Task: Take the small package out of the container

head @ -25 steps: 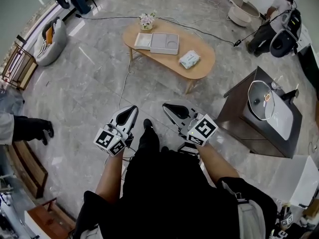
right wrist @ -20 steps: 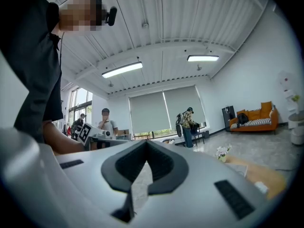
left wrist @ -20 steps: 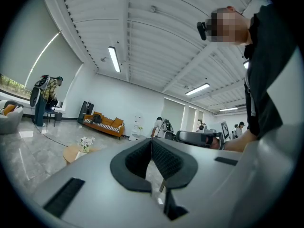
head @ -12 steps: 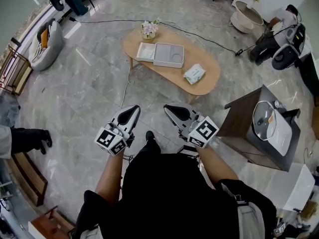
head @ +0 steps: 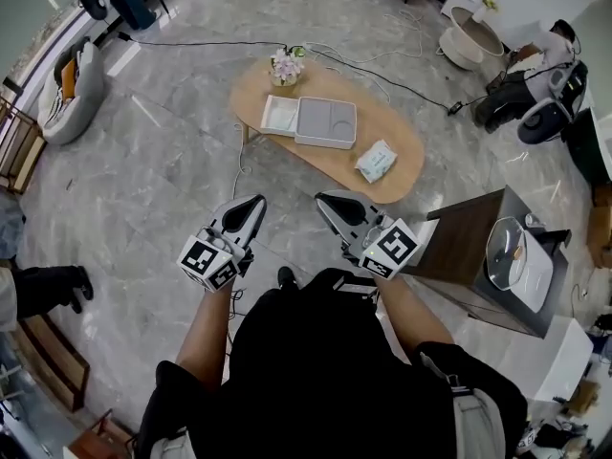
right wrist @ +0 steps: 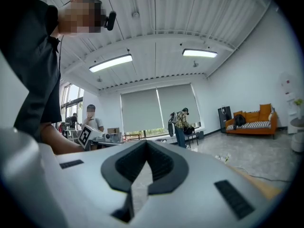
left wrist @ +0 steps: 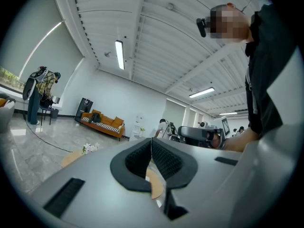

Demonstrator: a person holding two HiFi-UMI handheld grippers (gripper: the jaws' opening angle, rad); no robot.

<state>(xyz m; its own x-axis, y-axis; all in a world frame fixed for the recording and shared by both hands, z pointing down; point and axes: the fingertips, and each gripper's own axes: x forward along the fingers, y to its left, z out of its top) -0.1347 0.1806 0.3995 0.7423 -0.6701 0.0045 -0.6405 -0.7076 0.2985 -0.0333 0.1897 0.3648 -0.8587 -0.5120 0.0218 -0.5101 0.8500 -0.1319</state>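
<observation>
On table (head: 258, 89), near edge: package (head: 376, 161), prob. wipes.

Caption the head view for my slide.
Left gripper and right gripper, both shut and empty, short of an oval table holding a grey container, white packet and flowers.

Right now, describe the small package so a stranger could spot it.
Find the oval wooden table on the grey marble floor. At its right end in the head view, apart from the grey container, lies the small package: white with green print, the only pouch there.
</observation>
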